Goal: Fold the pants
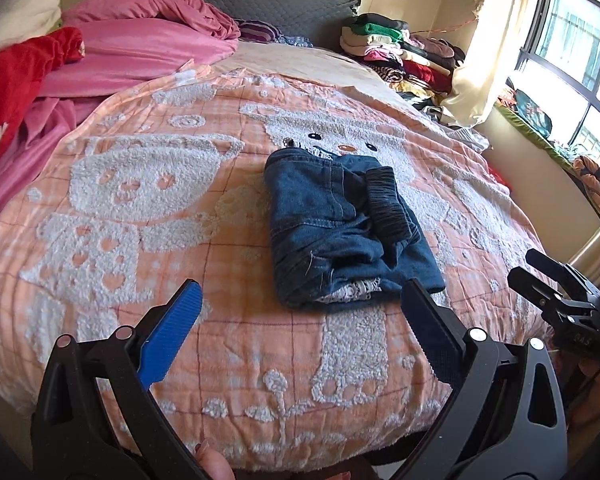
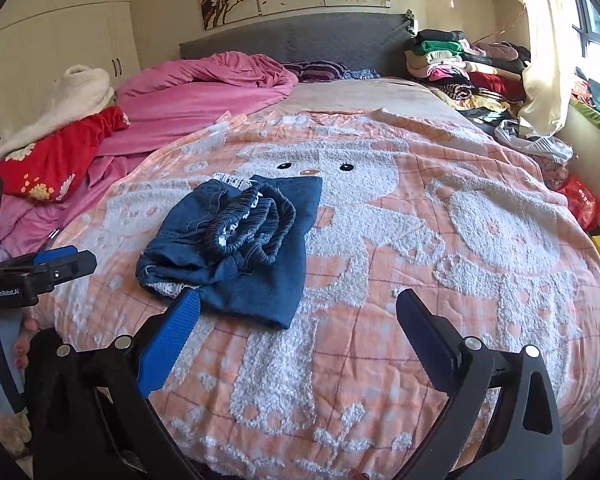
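Where left gripper (image 2: pixel 66 266) reads "GenRobot.AI", folded pants (image 2: pixel 236 248) beside.

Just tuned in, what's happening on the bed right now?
A person holds two sets of tongs over the bed. The denim pants lie folded into a compact bundle on the peach bear blanket, elastic waistband on top. The left tongs and right tongs are both open, empty and short of the bundle, touching nothing.

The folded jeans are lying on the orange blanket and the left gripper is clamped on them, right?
Not quite. The jeans do lie folded on the orange blanket, but the left gripper is open and holds nothing, stopped short of them. The left wrist view shows it.
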